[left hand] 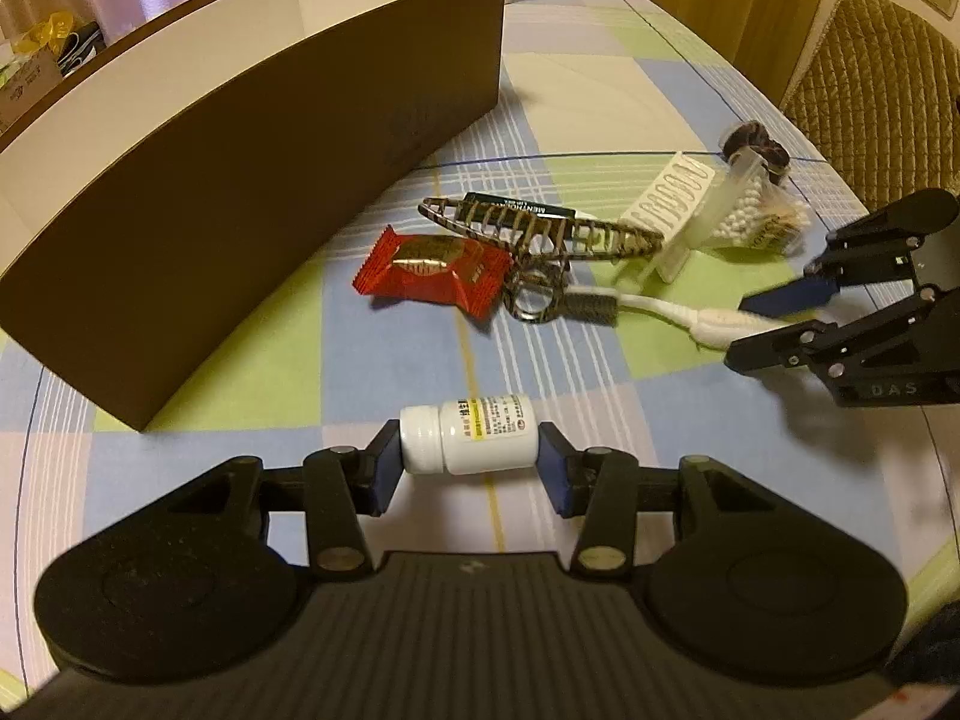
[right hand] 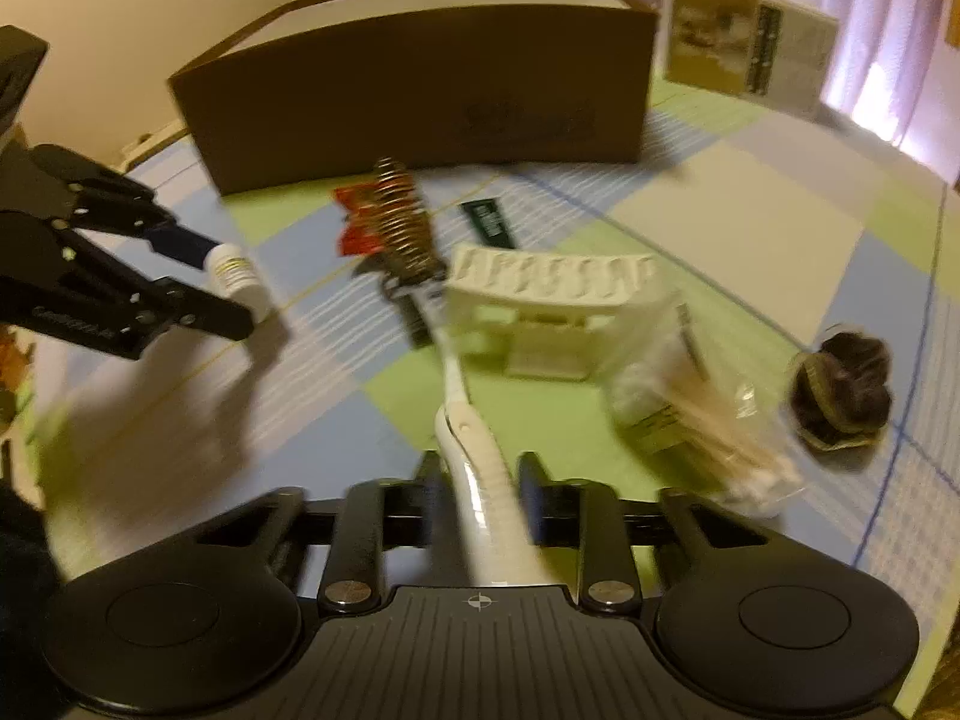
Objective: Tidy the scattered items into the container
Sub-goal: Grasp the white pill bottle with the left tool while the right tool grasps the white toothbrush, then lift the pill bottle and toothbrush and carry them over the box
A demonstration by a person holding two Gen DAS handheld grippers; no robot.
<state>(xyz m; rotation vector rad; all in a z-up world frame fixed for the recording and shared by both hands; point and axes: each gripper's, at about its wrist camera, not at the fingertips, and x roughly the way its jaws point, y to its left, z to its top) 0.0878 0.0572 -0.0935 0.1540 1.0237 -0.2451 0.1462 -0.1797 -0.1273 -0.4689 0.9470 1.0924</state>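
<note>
Left gripper [left hand: 470, 468] clamps a white bottle [left hand: 468, 435] lying sideways, low centre of the left view. Right gripper [right hand: 478, 495] pinches the toothbrush [right hand: 474, 456] handle, bottom centre of its view. Box [left hand: 252, 138] upper left: white interior, no contents visible. Between them on the checked cloth [left hand: 600, 90]: red packet [left hand: 432, 270], hair claw [left hand: 528, 228], white rack [left hand: 666, 198], swab bag [left hand: 750, 216], scrunchie [left hand: 756, 144].

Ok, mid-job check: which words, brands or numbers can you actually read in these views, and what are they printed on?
"DAS": on the body of the right hand-held gripper, left wrist view.
"MENTHO...", cut off: on the dark green packet under the hair claw clip.
Pill bottle label: print too small to read.
Red snack wrapper: markings unreadable.
Brown box front mark: blurred.
Left hand-held gripper lettering, right wrist view: blurred.
</note>
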